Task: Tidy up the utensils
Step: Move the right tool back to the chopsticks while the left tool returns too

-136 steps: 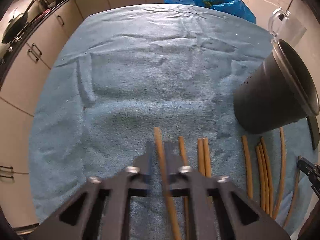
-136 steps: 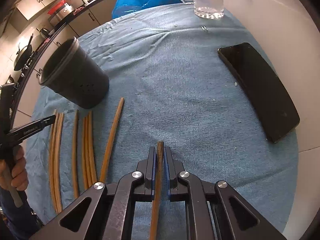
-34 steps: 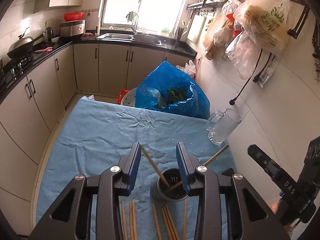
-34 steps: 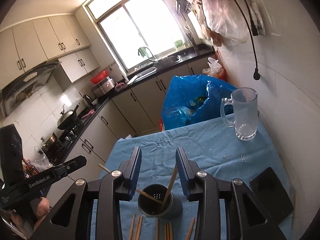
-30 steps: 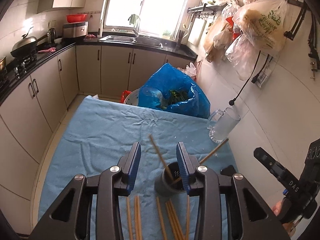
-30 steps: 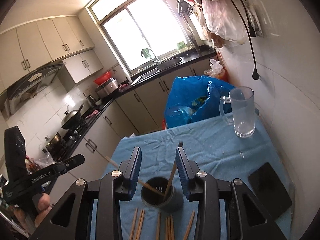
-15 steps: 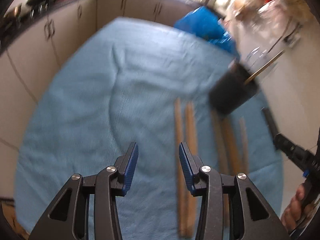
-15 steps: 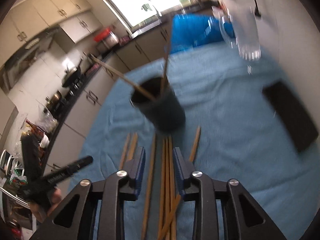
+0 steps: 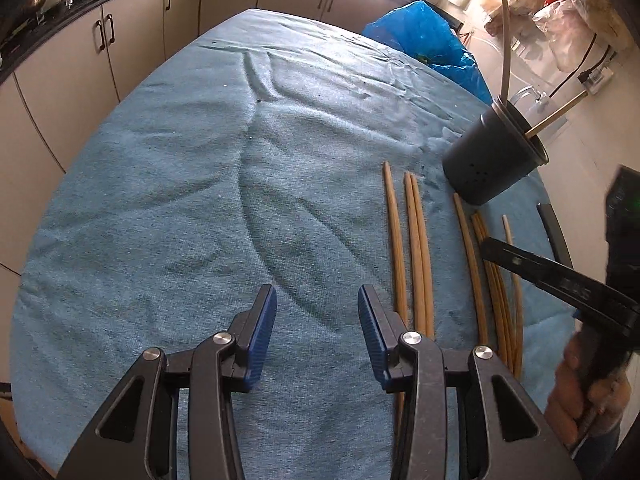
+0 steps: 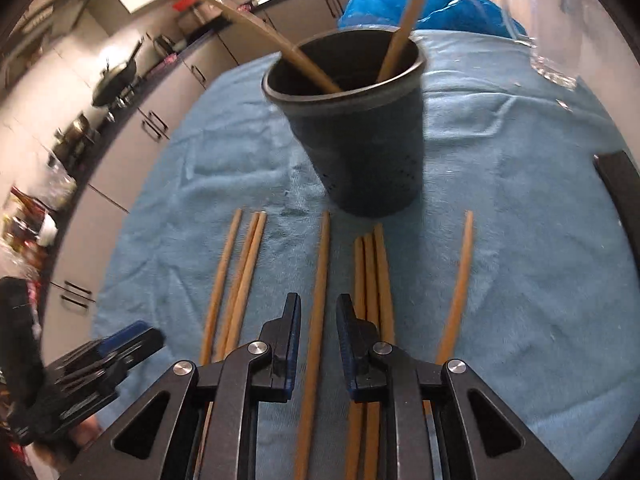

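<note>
Right hand-held gripper [image 10: 318, 344], jaws just narrowing around but not yet clamping one loose wooden chopstick [image 10: 318, 300] at lower centre, aligned for pickup toward the dark cylindrical holder [image 10: 356, 128] above; left hand-held gripper [image 9: 316, 328] released, empty.

The cup [image 10: 360, 132] stands on the towel [image 10: 520, 240], with two chopsticks [image 10: 404, 20] leaning inside it; eight more chopsticks [image 10: 374, 280] lie side by side on the towel in front of it; behind it to the right stands a glass mug [image 10: 556, 20]; a flat phone [image 10: 624, 200] lies at the right edge.
</note>
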